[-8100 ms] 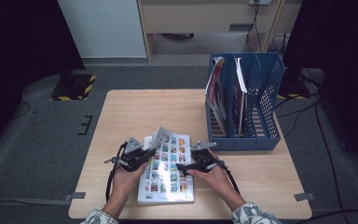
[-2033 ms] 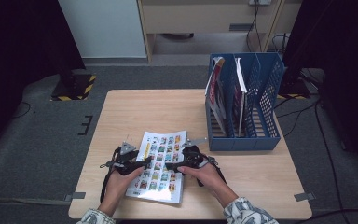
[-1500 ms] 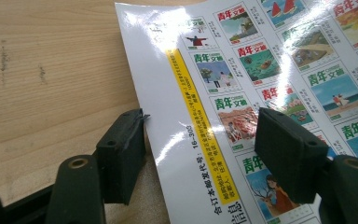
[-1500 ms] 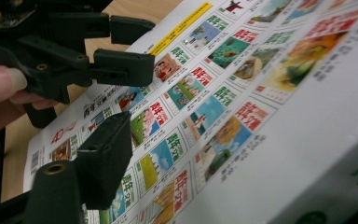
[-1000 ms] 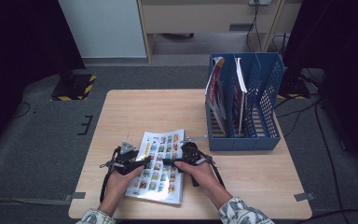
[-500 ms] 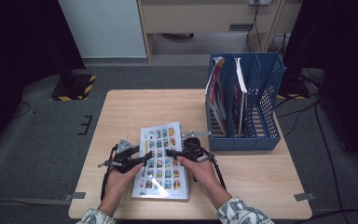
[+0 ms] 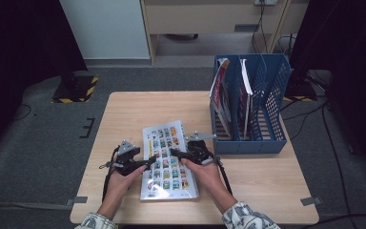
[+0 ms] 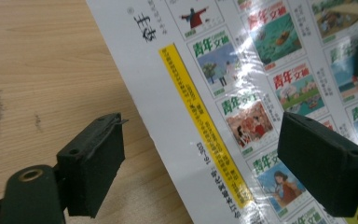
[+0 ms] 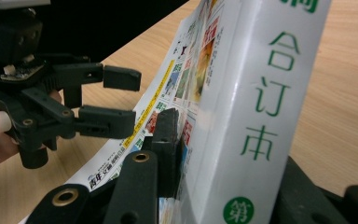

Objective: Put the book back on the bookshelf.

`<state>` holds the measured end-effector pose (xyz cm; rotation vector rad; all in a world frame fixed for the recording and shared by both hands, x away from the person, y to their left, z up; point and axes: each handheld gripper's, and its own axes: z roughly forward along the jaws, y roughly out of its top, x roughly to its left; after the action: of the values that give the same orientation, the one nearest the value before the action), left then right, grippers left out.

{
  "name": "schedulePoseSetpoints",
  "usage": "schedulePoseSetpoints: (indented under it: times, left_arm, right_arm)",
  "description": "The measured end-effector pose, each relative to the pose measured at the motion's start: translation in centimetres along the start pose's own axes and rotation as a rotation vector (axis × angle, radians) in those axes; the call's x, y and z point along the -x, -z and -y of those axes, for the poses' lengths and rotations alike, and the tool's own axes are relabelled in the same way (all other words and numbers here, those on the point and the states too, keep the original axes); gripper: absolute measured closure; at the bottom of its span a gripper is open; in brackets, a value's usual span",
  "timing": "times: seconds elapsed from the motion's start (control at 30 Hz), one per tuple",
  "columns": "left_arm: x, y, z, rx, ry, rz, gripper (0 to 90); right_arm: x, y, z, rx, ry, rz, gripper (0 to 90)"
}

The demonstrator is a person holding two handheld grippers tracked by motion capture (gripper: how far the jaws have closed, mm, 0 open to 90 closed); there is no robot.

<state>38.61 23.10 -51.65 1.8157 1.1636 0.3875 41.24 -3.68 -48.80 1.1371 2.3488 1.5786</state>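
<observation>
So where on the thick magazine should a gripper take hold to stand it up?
By the white spine, from the right, where the right gripper is clamped on it: that edge is thick and stiff, and it is tilted up off the table. The left gripper is open over the thin opposite edge.

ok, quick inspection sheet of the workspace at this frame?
Surface: wooden table, light wood with faint scuffs.
Job's things: thick book with a picture-grid cover; its spine edge is lifted off the table.
Clutter: blue file rack at the table's right, holding magazines.
Grippers: right gripper shut on the book at the spine; left gripper open, its fingers astride the book's other edge, having just been opening.
Cables: one trails from each gripper; more lie on the floor behind the rack.
Surroundings: grey carpet, hazard-striped block, cabinet at the back.
</observation>
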Motion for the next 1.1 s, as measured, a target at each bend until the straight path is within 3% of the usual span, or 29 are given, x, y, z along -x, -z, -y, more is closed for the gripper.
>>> schedulePoseSetpoints:
  times: [0.23,0.33,0.6,0.83,0.97,1.1]
  left_arm:
    - [-0.2,-0.4,0.2,-0.020,-0.020,0.036,14.3]
    - [-0.2,-0.7,0.3,-0.035,-0.012,0.083,14.5]
    - [-0.3,-1.3,0.4,-0.040,0.011,0.118,12.2]
    - [-0.2,-1.8,0.1,-0.060,0.003,0.190,11.7]
    - [-0.5,-1.8,0.0,-0.060,0.015,0.216,18.7]
    - [-1.3,-1.6,-0.2,-0.070,0.041,0.233,32.9]
  right_arm:
    - [0.0,0.5,-0.3,0.033,0.033,0.017,70.3]
    - [0.0,0.7,-0.6,0.052,0.056,0.025,70.5]
    - [-0.2,1.1,-0.9,0.079,0.073,0.027,70.9]
    - [-0.5,1.3,-1.3,0.101,0.102,0.021,71.3]
    - [-0.7,1.4,-1.4,0.110,0.118,0.014,71.4]
    - [-0.7,1.4,-1.4,0.115,0.117,0.010,71.5]
